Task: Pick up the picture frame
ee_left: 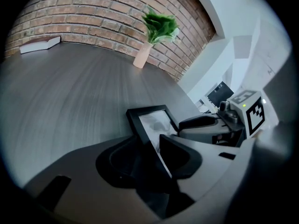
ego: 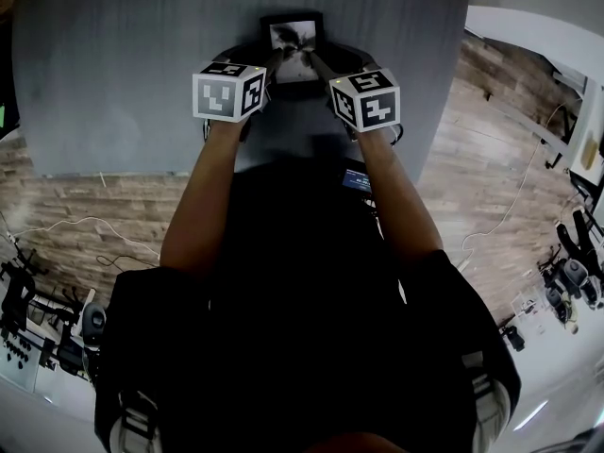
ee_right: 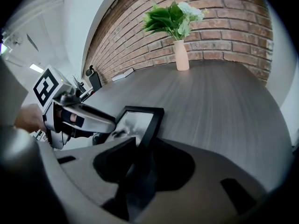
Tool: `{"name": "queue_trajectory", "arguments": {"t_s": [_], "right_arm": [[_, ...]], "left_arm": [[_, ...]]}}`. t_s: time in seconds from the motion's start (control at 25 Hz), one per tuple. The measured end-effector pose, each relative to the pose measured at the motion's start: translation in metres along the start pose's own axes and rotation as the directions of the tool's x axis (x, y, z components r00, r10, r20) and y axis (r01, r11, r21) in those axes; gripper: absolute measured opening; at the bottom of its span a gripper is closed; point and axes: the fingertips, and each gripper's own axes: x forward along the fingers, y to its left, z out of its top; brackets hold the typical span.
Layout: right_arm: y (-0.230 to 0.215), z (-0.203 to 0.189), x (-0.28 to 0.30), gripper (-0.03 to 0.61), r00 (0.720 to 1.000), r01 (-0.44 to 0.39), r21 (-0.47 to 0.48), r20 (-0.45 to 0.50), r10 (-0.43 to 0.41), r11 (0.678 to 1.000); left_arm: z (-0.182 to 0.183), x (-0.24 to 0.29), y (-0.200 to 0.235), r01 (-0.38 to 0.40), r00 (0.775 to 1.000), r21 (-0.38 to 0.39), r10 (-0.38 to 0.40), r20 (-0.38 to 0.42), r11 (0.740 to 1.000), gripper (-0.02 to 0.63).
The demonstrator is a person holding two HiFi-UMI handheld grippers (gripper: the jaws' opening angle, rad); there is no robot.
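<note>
Clamping picture frame at near edge of table: your left gripper pinches left rim, right gripper right rim. Likely light, stiff, with slick, fragile glass; grip the 2 rims only.

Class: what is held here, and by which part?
The picture frame: left gripper clamps its left edge, right gripper its right edge.
</note>
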Motion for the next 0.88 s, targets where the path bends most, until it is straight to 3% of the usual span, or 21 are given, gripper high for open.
{"name": "queue_trajectory", "arguments": {"t_s": [0.4,0.68,0.88], "right_arm": [[0.005,0.004,-0.003,0.104,0.999,0.022,0.004,0.036,-0.022,1.0],[0.014,0.022,-0.035,0.097,0.989,0.036,-0.012,0.147,-0.033,0.999],[0.018,0.043,-0.082,0.097,0.96,0.068,-0.045,0.276,-0.053,0.997]], "left_arm": [[0.003,-0.007,0.002,-0.05,0.997,-0.003,0.05,0.066,0.999,0.111],[0.031,-0.037,-0.022,-0.072,0.979,0.046,0.062,0.196,0.996,0.112],[0.053,-0.069,-0.059,-0.085,0.954,0.105,0.051,0.294,0.991,0.112]]}}
